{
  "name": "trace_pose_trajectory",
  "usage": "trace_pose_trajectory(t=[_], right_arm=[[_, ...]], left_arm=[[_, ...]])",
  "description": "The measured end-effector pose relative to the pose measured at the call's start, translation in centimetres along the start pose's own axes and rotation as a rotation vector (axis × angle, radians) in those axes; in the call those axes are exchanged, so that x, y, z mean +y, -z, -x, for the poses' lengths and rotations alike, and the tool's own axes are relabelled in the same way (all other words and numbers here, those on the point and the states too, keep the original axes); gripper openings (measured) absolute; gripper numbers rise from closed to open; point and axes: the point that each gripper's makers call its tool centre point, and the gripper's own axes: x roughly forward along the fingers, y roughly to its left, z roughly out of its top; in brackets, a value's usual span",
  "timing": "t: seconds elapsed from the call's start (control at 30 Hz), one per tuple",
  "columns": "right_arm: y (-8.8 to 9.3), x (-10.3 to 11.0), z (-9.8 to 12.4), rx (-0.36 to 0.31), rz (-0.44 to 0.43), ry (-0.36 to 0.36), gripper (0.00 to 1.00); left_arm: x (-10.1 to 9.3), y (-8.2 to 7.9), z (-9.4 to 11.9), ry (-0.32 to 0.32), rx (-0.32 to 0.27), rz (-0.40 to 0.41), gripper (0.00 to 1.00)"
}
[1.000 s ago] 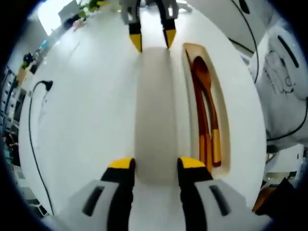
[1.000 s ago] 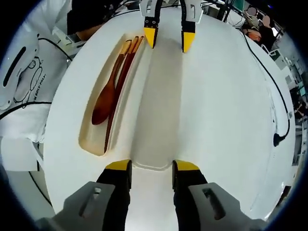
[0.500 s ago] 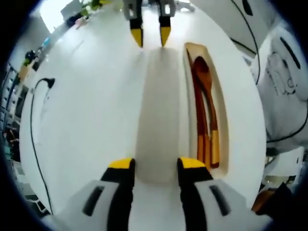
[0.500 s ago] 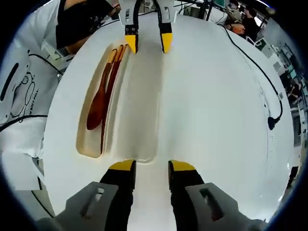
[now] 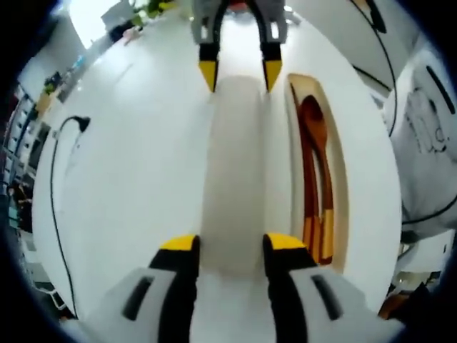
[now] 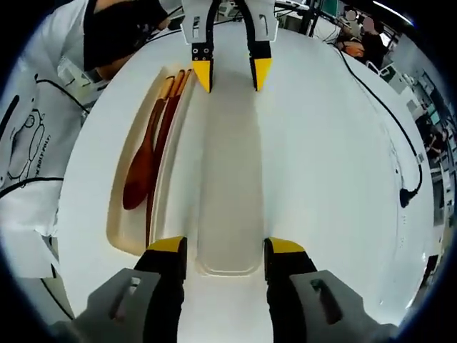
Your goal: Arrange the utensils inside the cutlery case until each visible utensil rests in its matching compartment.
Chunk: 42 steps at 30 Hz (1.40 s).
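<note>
1. Right gripper view alone shows a person's dark sleeve (image 6: 118, 32).
2. Both grippers, left (image 5: 232, 243) and right (image 6: 227, 246), spread their fingers astride the white lid (image 5: 235, 171).
3. Cutlery case (image 6: 121, 232) on the desk (image 5: 128, 164) holds the wooden spoon (image 6: 139, 179).

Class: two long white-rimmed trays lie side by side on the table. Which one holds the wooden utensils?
The tan-lined tray left of the right gripper holds the wooden spoon; the translucent tray between its jaws looks empty.
</note>
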Motion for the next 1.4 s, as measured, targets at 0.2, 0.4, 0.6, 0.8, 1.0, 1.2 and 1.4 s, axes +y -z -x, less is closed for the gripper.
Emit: trace_pose_trajectory(t=[0.2, 0.4, 0.6, 0.8, 1.0, 1.2, 1.4], right_arm=[[0.1, -0.2, 0.0, 0.011, -0.015, 0.003, 0.45], [0.1, -1.0, 0.4, 0.027, -0.072, 0.031, 0.37], [-0.3, -1.1, 0.4, -0.013, -0.175, 0.042, 0.35], [-0.1, -1.3, 0.7, -0.126, -0.231, -0.052, 0.33], [0.3, -2.8, 0.0, -0.215, -0.322, -0.105, 0.14], [-0.5, -2.2, 0.2, -0.217, -0.166, -0.025, 0.15], [-1.2, -1.6, 0.1, -0.086, -0.066, 0.013, 0.3]], left_arm=[[-0.1, -0.1, -0.2, 0.025, 0.018, 0.007, 0.39], [0.0, -0.5, -0.3, 0.034, 0.021, 0.008, 0.4], [0.5, -0.8, -0.4, 0.029, 0.041, -0.006, 0.46], [0.6, -1.0, -0.6, 0.034, 0.062, -0.017, 0.51], [0.5, -1.0, -0.6, 0.049, 0.083, -0.029, 0.5], [0.6, -1.0, -0.5, 0.052, 0.056, -0.026, 0.48], [0.7, -1.2, -0.5, 0.05, 0.075, -0.026, 0.45]])
